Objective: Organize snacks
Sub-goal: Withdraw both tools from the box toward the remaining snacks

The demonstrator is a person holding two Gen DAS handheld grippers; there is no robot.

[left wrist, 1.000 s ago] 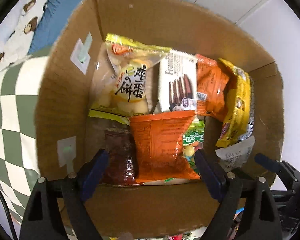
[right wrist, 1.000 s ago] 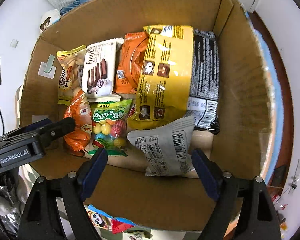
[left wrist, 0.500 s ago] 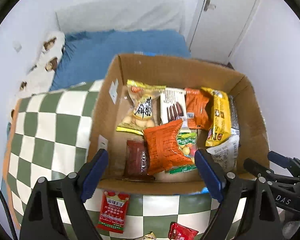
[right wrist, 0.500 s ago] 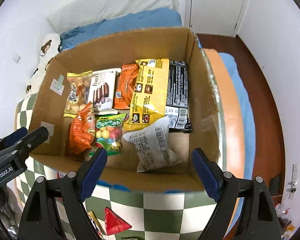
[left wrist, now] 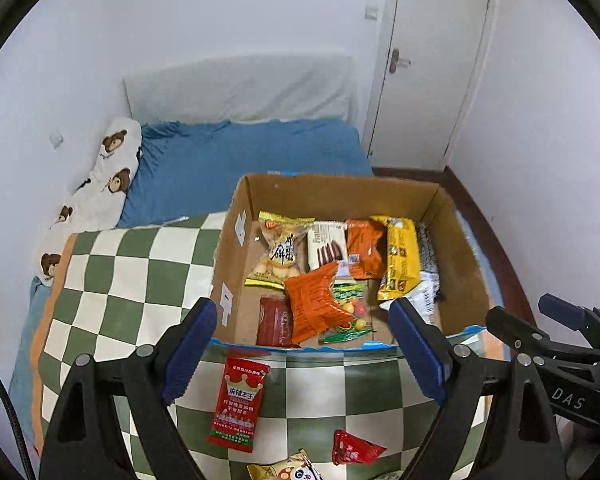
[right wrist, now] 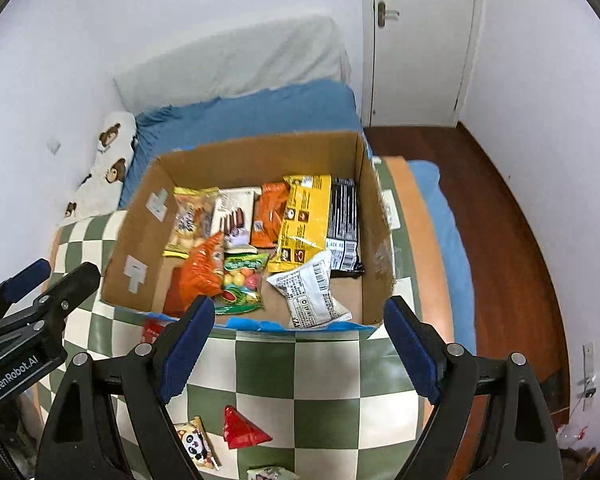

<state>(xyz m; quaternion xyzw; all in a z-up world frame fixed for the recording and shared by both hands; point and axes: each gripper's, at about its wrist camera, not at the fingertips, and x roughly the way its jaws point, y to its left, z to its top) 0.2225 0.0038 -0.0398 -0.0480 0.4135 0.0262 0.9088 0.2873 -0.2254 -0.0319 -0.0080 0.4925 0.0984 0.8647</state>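
Observation:
A cardboard box [left wrist: 464, 256] [right wrist: 132, 224] stands on the checkered cloth and holds several snack packs, among them an orange bag [left wrist: 314, 306] [right wrist: 200, 276], a yellow pack [left wrist: 398, 258] [right wrist: 306, 216] and a white pack [right wrist: 310, 292]. Loose on the cloth in front lie a red packet [left wrist: 238, 404], a small red triangular pack [left wrist: 354, 446] [right wrist: 242, 434] and a panda pack [right wrist: 194, 442]. My left gripper [left wrist: 304, 354] and right gripper [right wrist: 298, 348] are both open and empty, held above the cloth short of the box.
The checkered cloth [left wrist: 132, 276] [right wrist: 324, 376] covers a bed with a blue sheet [left wrist: 236, 156] and a bear-print pillow [left wrist: 100, 184]. A white door [left wrist: 432, 60] and wooden floor [right wrist: 500, 208] lie to the right.
Both grippers have pulled back and up out of the box. The box now looks small and the loose packets on the cloth have come into view.

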